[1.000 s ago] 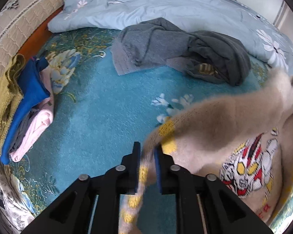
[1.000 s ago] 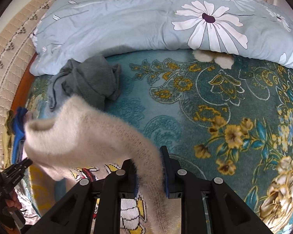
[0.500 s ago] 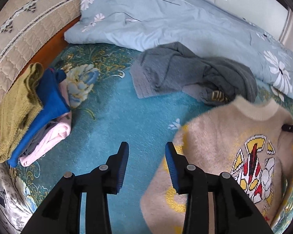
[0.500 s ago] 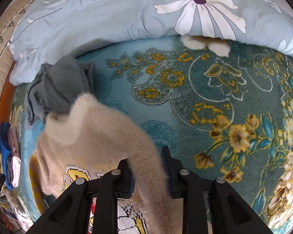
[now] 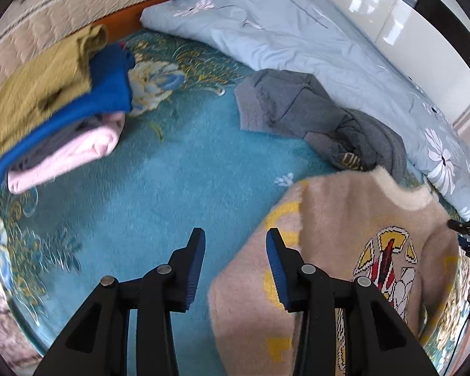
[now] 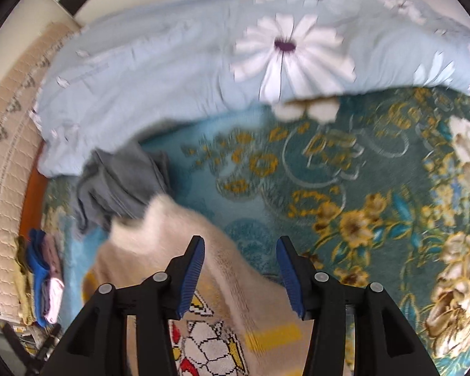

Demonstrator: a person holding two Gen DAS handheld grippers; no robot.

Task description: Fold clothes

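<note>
A teal floral blanket (image 5: 159, 188) covers the bed, with a pale blue quilt (image 5: 291, 37) along its far side. The beige sweater (image 5: 344, 250) lies flat on the blanket, front up. The left gripper (image 5: 233, 241) hovers wide open and empty at its left edge; the right gripper (image 6: 239, 249) gapes empty above its right shoulder. A grey garment (image 5: 313, 116) lies crumpled beyond; a folded stack (image 5: 53, 119) sits left.

Teal floral bedspread (image 5: 172, 188), pale-blue daisy duvet (image 6: 172, 72), quilted beige headboard (image 5: 62, 9)
</note>
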